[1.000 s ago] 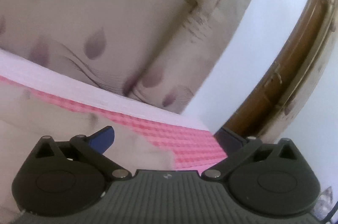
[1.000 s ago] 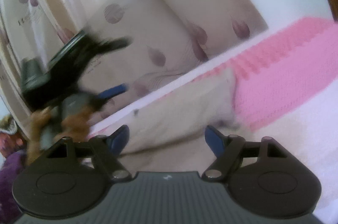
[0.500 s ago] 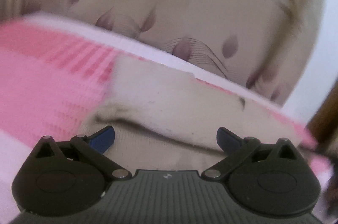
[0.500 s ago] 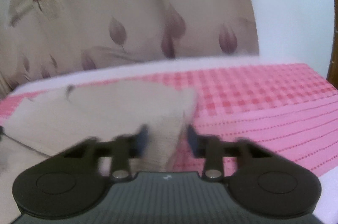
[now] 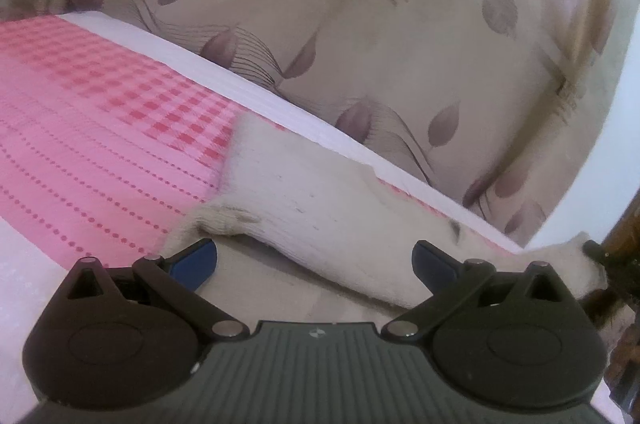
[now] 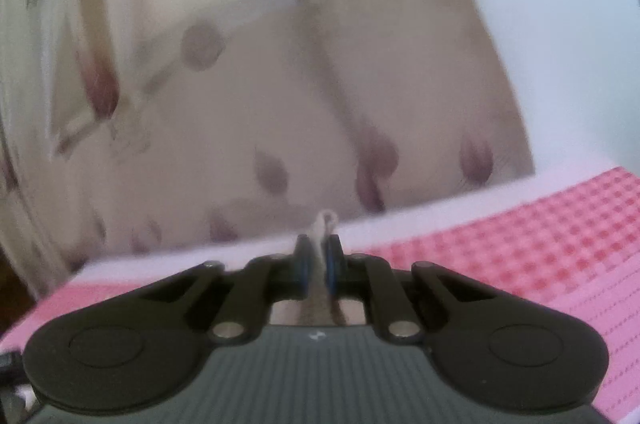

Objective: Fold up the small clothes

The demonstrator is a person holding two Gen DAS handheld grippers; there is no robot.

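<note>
Left wrist: my left gripper [image 5: 314, 262] has dropped in, jaws wide over the beige garment [image 5: 320, 200] near the bed's [image 5: 80, 128] far edge. Right wrist, blurry: right gripper [image 6: 316, 264] just clamped, probably a corner, so folding can start.

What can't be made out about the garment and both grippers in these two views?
- Cream garment, left wrist view: its near part is hidden under the left gripper body, so its type and full outline stay unclear.
- Right wrist view: only a tuft of cloth shows between the shut right gripper; the rest is hidden behind its body.
- Left wrist view, right edge: a dark object is cut off by the frame.
- Curtain: pattern blurred.
</note>
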